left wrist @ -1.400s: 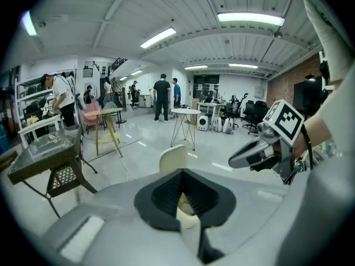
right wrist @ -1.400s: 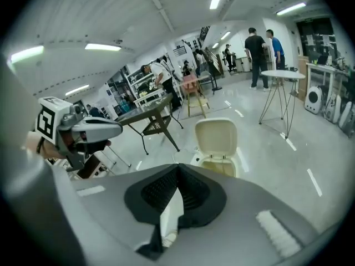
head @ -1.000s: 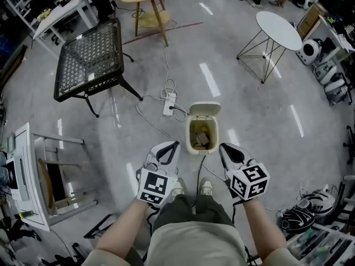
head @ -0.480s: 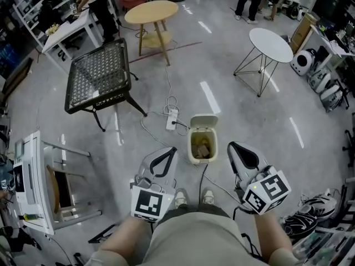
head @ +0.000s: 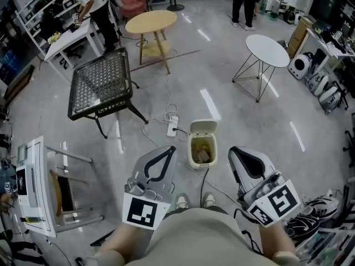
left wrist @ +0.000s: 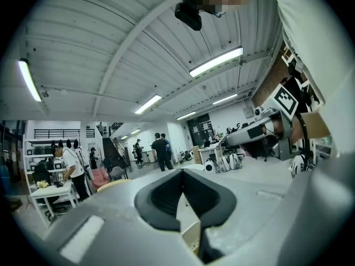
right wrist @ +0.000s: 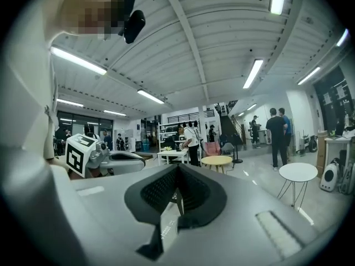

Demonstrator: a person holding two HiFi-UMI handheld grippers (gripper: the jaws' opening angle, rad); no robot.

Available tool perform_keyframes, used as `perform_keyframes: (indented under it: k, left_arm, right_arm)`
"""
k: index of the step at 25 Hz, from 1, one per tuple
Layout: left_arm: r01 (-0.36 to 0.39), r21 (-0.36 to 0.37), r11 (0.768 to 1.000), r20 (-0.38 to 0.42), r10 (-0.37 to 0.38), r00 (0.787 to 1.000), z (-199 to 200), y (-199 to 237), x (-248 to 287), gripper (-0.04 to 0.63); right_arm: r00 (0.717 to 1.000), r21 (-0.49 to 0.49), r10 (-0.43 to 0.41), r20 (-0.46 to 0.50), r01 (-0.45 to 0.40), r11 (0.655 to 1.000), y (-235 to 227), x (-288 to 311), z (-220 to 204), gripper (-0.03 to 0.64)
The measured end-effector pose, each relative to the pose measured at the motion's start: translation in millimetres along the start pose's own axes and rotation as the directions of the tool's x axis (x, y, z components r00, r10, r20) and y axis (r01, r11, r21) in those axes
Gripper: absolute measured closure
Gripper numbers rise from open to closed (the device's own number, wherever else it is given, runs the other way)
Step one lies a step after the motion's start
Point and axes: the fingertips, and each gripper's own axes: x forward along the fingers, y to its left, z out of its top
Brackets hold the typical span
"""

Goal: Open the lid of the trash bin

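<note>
A small cream trash bin (head: 202,149) stands on the grey floor just ahead of the person's shoes. Its lid (head: 203,127) is flipped up and back, and rubbish shows inside. In the head view my left gripper (head: 171,148) is held close to the body, left of the bin and well above it, shut on nothing. My right gripper (head: 233,150) hangs to the right of the bin, also shut and empty. In the left gripper view the left gripper (left wrist: 182,172) points out level across the room, with a cream sliver of the bin (left wrist: 191,235) below. The right gripper (right wrist: 177,168) also points level.
A white power strip (head: 172,126) with trailing cables lies left of the bin. A black mesh table (head: 102,85), a round wooden table (head: 151,22) and a round white table (head: 268,51) stand farther off. A white rack (head: 34,186) is at the left, shoes (head: 319,209) at the right. People stand at the far side.
Both grippers have drawn back toward the body and risen, away from the bin. The view has lifted, so the bin looks smaller. The lid stays open.
</note>
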Motion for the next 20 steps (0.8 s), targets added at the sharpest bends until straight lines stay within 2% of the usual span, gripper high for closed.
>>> perform_keyframes:
  k: [10,20]
  left_arm:
    - [-0.028,-0.021,0.999,-0.024,0.027,0.999,-3,9,-2,0.594]
    - [-0.027,-0.006,1.000,-0.025,0.027,0.999,-4,12,0,0.594]
  right_arm:
    - [1.000,-0.020,-0.001,0.019,0.002,1.000,-3,3,11,0.614]
    - [1.000,-0.015,-0.015,0.018,0.015,1.000,-11,8,8,0.614]
